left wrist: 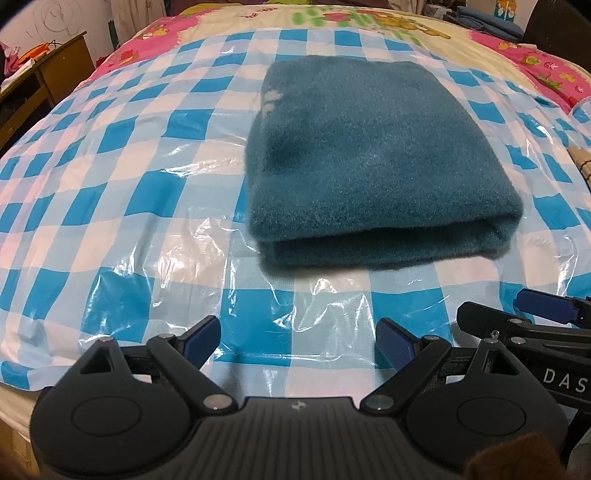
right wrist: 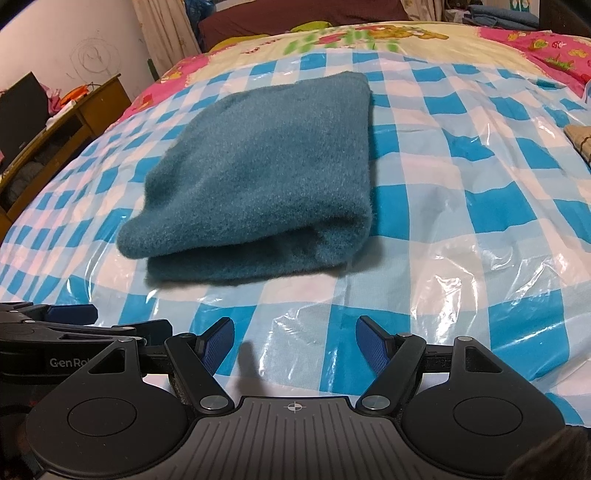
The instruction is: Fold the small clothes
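Note:
A teal fleece garment (left wrist: 369, 162) lies folded into a thick rectangle on the blue-and-white checked plastic sheet (left wrist: 122, 192). Its folded edge faces me. It also shows in the right wrist view (right wrist: 266, 173). My left gripper (left wrist: 297, 338) is open and empty, hovering over the sheet a short way in front of the garment. My right gripper (right wrist: 295, 341) is open and empty, side by side with the left one. The right gripper shows at the right edge of the left wrist view (left wrist: 532, 317). The left gripper shows at the left edge of the right wrist view (right wrist: 74, 321).
The checked sheet covers a bed with a pink and yellow cartoon bedspread (left wrist: 546, 70). A wooden desk (right wrist: 74, 114) with clutter stands to the left of the bed. A beige checked cloth (right wrist: 581, 142) lies at the right edge. Blue folded fabric (right wrist: 502, 18) sits at the far back.

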Demonstrator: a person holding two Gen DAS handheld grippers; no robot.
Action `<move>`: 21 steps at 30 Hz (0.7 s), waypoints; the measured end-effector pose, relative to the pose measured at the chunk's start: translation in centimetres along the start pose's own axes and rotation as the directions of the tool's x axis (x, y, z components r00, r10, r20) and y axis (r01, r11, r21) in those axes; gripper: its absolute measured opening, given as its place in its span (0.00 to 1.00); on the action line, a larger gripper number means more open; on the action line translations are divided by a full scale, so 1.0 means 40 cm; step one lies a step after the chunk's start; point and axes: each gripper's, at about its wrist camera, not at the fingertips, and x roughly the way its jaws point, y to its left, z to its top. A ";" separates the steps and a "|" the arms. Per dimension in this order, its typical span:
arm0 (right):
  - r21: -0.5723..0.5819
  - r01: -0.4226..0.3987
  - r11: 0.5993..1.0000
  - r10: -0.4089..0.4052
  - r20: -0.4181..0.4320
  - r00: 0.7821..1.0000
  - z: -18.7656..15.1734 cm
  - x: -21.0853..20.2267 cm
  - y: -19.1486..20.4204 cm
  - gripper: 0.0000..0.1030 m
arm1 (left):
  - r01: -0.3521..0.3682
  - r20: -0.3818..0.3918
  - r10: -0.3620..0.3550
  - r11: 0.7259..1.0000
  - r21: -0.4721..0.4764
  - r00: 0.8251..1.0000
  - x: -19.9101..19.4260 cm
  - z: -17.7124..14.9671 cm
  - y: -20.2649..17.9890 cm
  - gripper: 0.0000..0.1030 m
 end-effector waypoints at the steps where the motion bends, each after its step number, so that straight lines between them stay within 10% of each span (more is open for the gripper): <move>1: 0.000 0.000 1.000 0.000 0.000 1.000 0.000 0.000 0.000 0.72 | -0.001 0.001 0.001 1.000 0.001 1.000 0.000 0.000 0.000 0.92; 21: -0.002 0.001 1.000 -0.001 0.001 1.000 0.003 -0.002 -0.002 0.72 | -0.004 0.002 0.004 1.000 -0.002 1.000 -0.003 0.004 0.001 0.92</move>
